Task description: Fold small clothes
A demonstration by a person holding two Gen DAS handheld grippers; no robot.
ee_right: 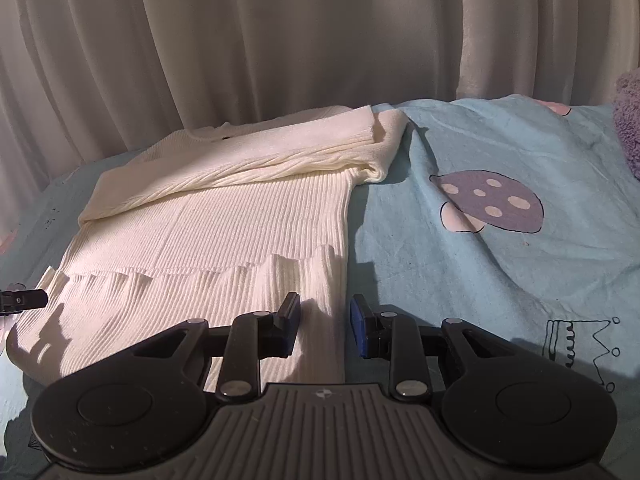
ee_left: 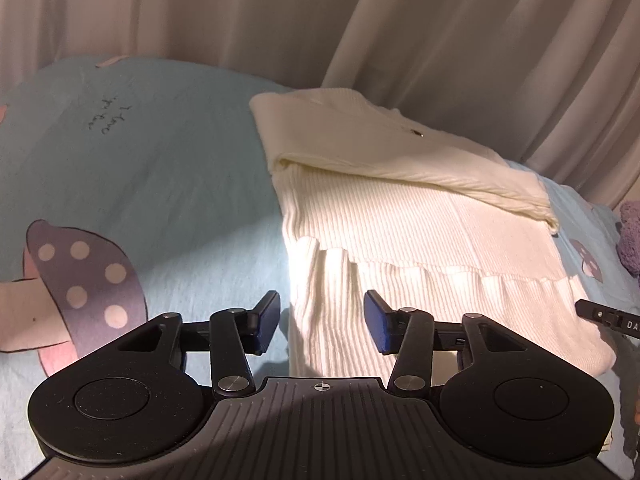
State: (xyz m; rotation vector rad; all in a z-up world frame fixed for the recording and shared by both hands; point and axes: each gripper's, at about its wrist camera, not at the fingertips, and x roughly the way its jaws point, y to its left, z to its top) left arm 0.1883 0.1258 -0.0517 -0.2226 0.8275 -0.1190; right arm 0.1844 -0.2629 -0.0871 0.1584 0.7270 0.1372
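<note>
A cream ribbed knit garment (ee_left: 400, 220) lies flat on a light blue bedsheet (ee_left: 160, 160), with its sleeves folded across the chest and a ruffled hem nearest me. My left gripper (ee_left: 322, 322) is open and empty, straddling the hem's left edge. In the right wrist view the same garment (ee_right: 224, 216) lies left of centre, and my right gripper (ee_right: 325, 328) is open and empty over the hem's right edge. The tip of the right gripper shows at the left view's right edge (ee_left: 608, 318), and the left gripper's tip at the right view's left edge (ee_right: 24, 300).
The sheet has mushroom prints (ee_left: 88, 280) (ee_right: 492, 204) and a crown drawing (ee_right: 576, 344). A pale curtain (ee_right: 280, 40) hangs close behind the bed. A purple fuzzy item (ee_right: 630, 128) sits at the far right.
</note>
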